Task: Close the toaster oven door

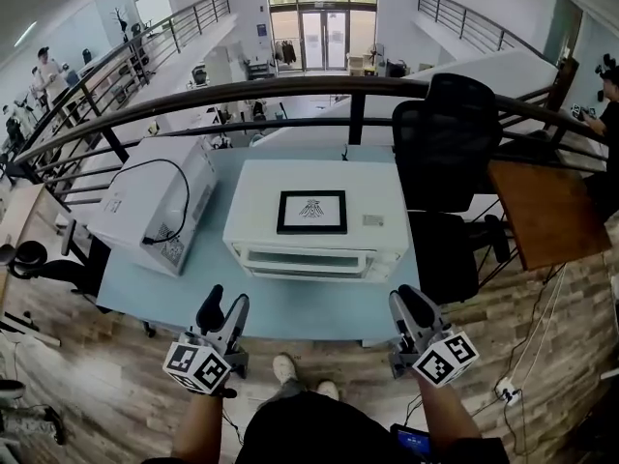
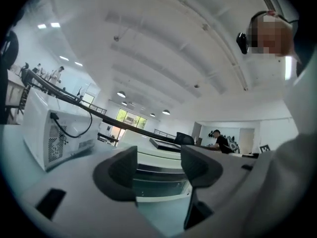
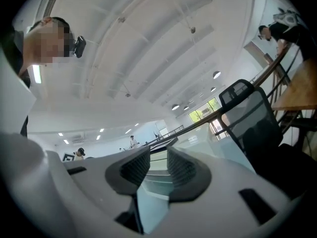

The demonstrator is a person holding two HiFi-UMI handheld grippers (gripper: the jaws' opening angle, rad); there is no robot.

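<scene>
A white toaster oven [image 1: 316, 216] stands in the middle of the light blue table [image 1: 319, 309], with a black-framed picture on its top. Its front door [image 1: 309, 259] faces me and lies flat against the oven's front. My left gripper [image 1: 223, 312] hovers at the table's near edge, left of the oven and apart from it; its jaws stand wide open and empty. My right gripper [image 1: 408, 305] hovers at the near edge on the right, jaws a narrow gap apart with nothing between them. The oven [image 2: 158, 175] shows between the left gripper's [image 2: 158, 165] jaws. The right gripper [image 3: 158, 165] points at the oven [image 3: 157, 157].
A white box-shaped appliance [image 1: 160, 201] with a black cord sits on the table's left. A black office chair [image 1: 445, 153] stands at the right, a wooden tabletop [image 1: 546, 211] beyond it. A dark railing [image 1: 290, 90] runs behind the table. People stand far off.
</scene>
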